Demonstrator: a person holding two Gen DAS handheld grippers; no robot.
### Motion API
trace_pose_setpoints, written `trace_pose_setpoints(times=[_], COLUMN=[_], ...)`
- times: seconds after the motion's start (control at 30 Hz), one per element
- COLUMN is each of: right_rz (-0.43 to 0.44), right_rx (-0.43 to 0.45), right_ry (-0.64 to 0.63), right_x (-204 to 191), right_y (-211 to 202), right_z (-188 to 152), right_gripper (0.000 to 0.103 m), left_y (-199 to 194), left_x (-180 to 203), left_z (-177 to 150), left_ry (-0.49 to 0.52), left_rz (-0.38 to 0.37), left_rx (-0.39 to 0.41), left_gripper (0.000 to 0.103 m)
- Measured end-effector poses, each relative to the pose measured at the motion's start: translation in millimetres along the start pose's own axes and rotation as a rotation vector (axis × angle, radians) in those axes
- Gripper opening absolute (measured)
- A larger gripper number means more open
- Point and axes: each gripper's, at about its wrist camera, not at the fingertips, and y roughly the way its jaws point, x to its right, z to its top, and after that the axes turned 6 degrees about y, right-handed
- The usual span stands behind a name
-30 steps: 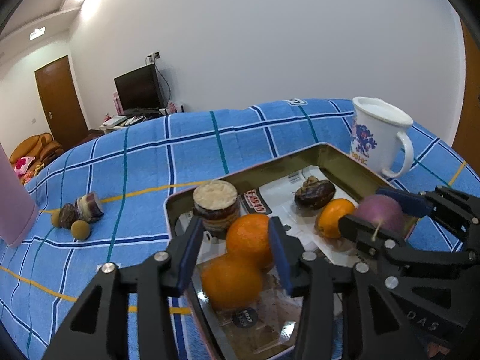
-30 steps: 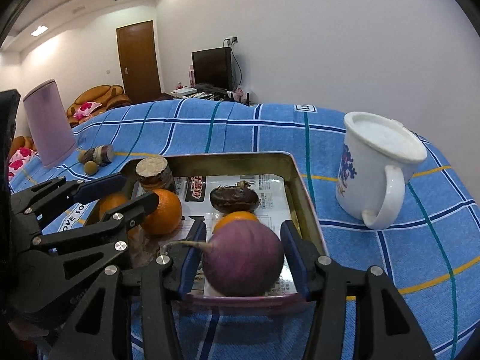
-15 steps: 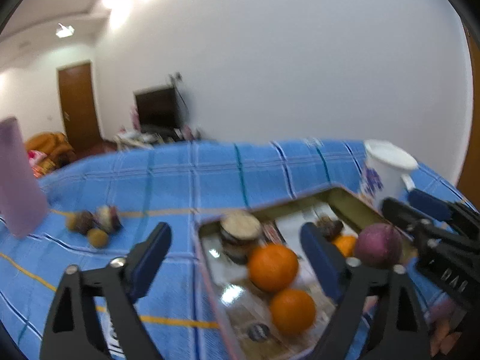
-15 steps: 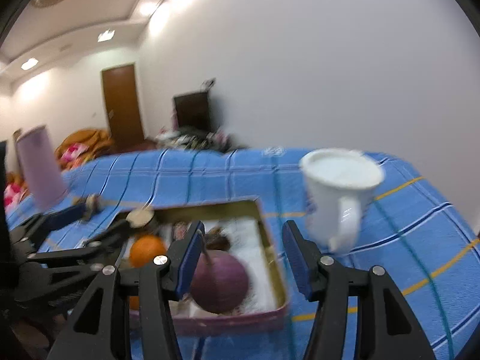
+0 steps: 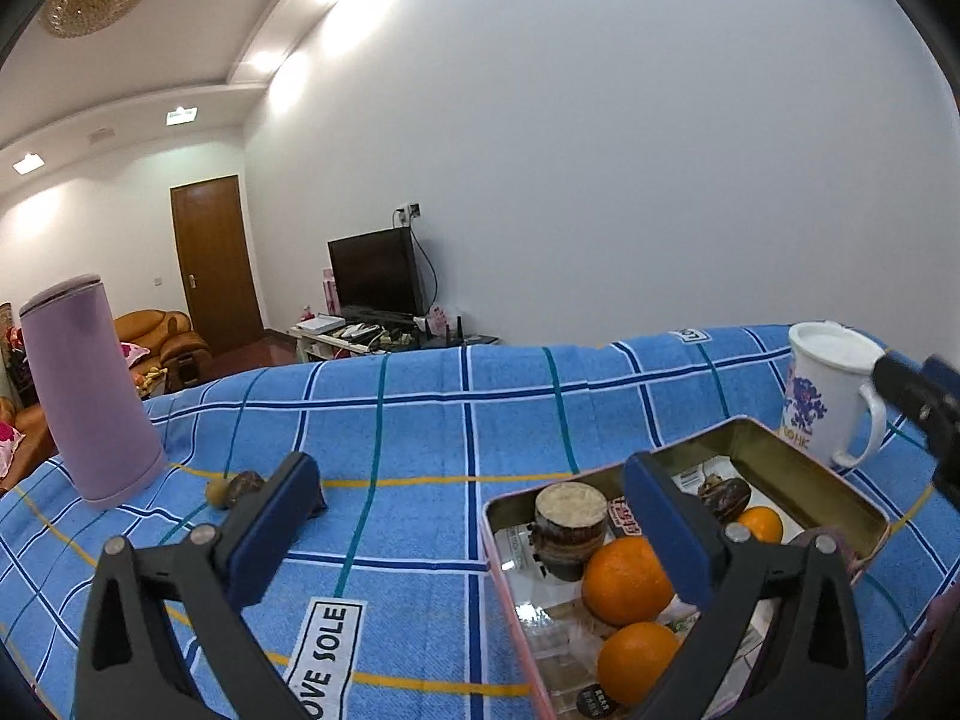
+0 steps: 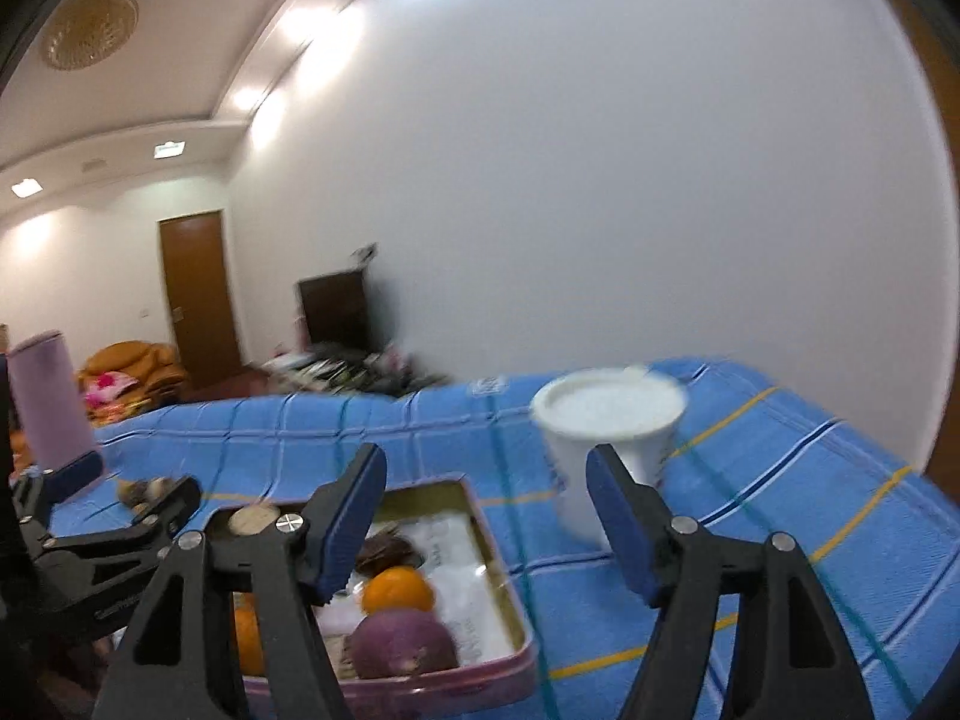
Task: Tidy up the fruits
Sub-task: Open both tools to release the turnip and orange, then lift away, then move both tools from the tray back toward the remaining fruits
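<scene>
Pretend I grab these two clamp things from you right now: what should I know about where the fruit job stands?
Left gripper: jaws just opened wide, holding nothing.
Right gripper: jaws just opened too, also empty; the purple round fruit it let go lies in the tin tray.
Also in the tray: three oranges, a dark brown fruit and a cut brown chunk.
Left to do: small fruits sit on the blue cloth beside the purple tumbler. The white mug stands behind the tray.
</scene>
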Motion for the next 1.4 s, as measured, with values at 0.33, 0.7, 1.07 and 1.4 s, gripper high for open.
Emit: trace_pose_setpoints(times=[0.33, 0.7, 1.07, 1.4], right_rz=[-0.003, 0.076, 0.085, 0.138], right_rx=[-0.058, -0.041, -0.104, -0.106], right_ry=[0.003, -0.042, -0.050, -0.024], right_x=[-13.5, -38.9, -83.1, -133.9], right_y=[3.9, -6.8, 7.2, 12.9], right_z=[-5.6, -14.2, -24.0, -35.0], right_gripper=[0.080, 0.080, 0.080, 0.080], left_y=[-1.7, -6.6, 5.4, 24.0], left_x=[-11.6, -26.3, -70.4, -138.9], left_z=[-3.2, -9.2, -16.2, -24.1], left_ry=[-0.040, 0.026, 0.090, 0.029], left_rz=[0.004, 0.026, 0.006, 0.095], left_rx=[-0.027, -0.028, -0.089, -0.074], left_gripper=[0.103, 0.103, 0.103, 0.103])
